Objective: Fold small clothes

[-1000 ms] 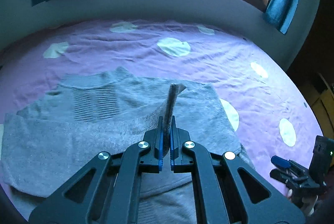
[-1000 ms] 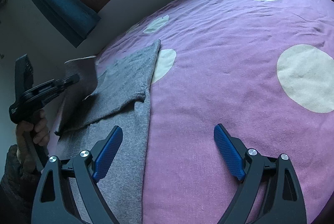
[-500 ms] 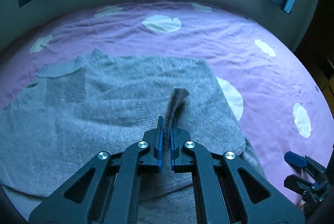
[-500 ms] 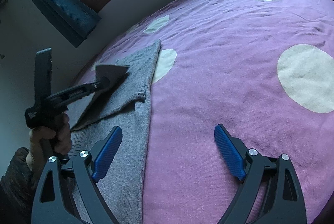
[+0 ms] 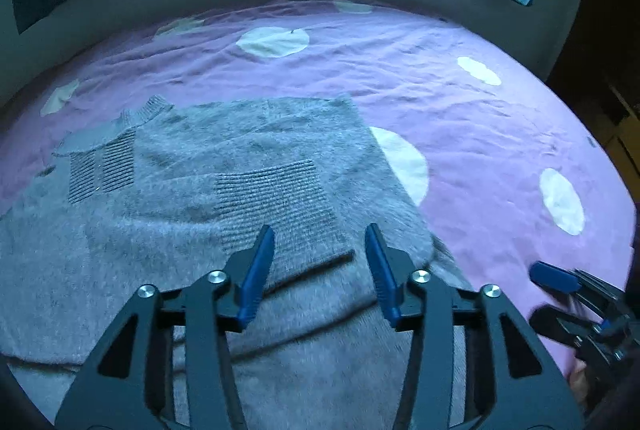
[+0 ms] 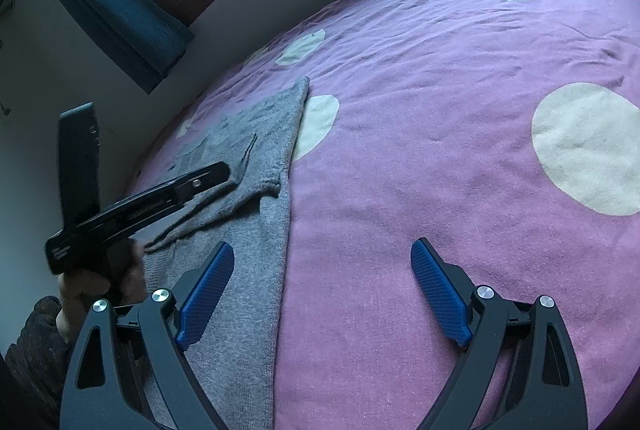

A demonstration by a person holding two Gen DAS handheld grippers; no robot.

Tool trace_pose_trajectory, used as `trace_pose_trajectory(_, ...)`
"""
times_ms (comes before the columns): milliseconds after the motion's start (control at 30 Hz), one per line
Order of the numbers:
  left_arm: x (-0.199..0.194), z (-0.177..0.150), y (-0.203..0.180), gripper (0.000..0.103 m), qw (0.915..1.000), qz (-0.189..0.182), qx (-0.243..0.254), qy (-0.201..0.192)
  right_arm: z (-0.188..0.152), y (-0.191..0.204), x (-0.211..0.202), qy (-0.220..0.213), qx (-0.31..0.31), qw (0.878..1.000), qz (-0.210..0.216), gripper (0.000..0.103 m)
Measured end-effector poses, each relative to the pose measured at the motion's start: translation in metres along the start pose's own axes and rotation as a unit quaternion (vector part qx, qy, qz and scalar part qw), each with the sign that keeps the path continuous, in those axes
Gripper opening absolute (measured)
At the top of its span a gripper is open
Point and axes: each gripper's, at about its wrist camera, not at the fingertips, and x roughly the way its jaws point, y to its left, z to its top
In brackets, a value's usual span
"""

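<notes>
A grey knitted sweater [image 5: 208, 213] lies spread on the bed [image 5: 460, 133], over a purple sheet with pale round spots. In the left wrist view it fills the lower left and centre of the frame, its neckline toward the upper left, and one sleeve is folded across the body so that the ribbed cuff [image 5: 280, 205] lies flat near the middle.

The left gripper [image 5: 320, 262] hangs just above that cuff at bottom centre. Its jaws have just been opening and now stand partly spread, with the cuff's edge lying between them on the sweater and neither blue pad pressing on the cloth.

The right gripper [image 6: 322, 290] sits at the bottom of its own view, jaws spread wide and nothing between them. One blue finger [image 6: 206, 294] hovers over the sweater's right edge, the other over bare purple sheet. In that view the left gripper shows at centre left, with a hand [image 6: 100, 282] around its handle.

A window with dark teal curtains [image 6: 116, 1] runs along the wall in the upper left. No containers are visible.
</notes>
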Motion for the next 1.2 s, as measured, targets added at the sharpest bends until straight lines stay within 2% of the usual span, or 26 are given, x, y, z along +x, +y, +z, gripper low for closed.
trace_pose_trajectory(167, -0.033, -0.019, 0.020, 0.054, 0.9999, -0.010, -0.006, -0.010, 0.000, -0.001, 0.000, 0.000, 0.001, 1.000, 0.002, 0.089)
trace_pose_trajectory(300, -0.062, -0.046, 0.055, 0.056, 0.9998, 0.004, -0.017, -0.013, 0.000, -0.001, 0.000, -0.001, 0.002, 1.000, 0.004, 0.089)
trace_pose_trajectory(500, -0.105, -0.096, 0.128, 0.056, 0.9961, 0.079, -0.035, -0.018, 0.003, -0.005, -0.004, -0.005, 0.007, 1.000, 0.013, 0.089)
trace_pose_trajectory(667, -0.124, -0.130, 0.186, 0.056, 0.9893, 0.130, -0.067, -0.008, 0.017, 0.006, -0.018, -0.017, 0.016, 1.000, 0.001, 0.088)
trace_pose_trajectory(767, -0.127, -0.142, 0.225, 0.056, 0.9827, 0.150, -0.109, 0.001, 0.036, 0.028, -0.021, -0.014, 0.016, 0.999, 0.032, 0.086)
trace_pose_trajectory(900, -0.127, -0.145, 0.256, 0.056, 0.9760, 0.159, -0.149, 0.000, 0.057, 0.063, 0.006, 0.015, -0.003, 0.999, 0.048, 0.080)
trace_pose_trajectory(967, -0.126, -0.146, 0.268, 0.056, 0.9734, 0.152, -0.171, 0.001, 0.066, 0.075, 0.037, 0.040, 0.001, 0.998, 0.049, 0.075)
trace_pose_trajectory(1033, -0.127, -0.146, 0.277, 0.056, 0.9717, 0.143, -0.188, -0.001, 0.071, 0.081, 0.069, 0.067, 0.019, 0.997, 0.042, 0.056)
trace_pose_trajectory(1100, -0.126, -0.146, 0.279, 0.056, 0.9715, 0.137, -0.193, -0.005, 0.072, 0.086, 0.092, 0.082, 0.022, 0.996, 0.031, 0.054)
trace_pose_trajectory(1200, -0.125, -0.147, 0.283, 0.056, 0.9714, 0.129, -0.199, -0.008, 0.074, 0.099, 0.126, 0.097, -0.001, 0.995, -0.012, 0.054)
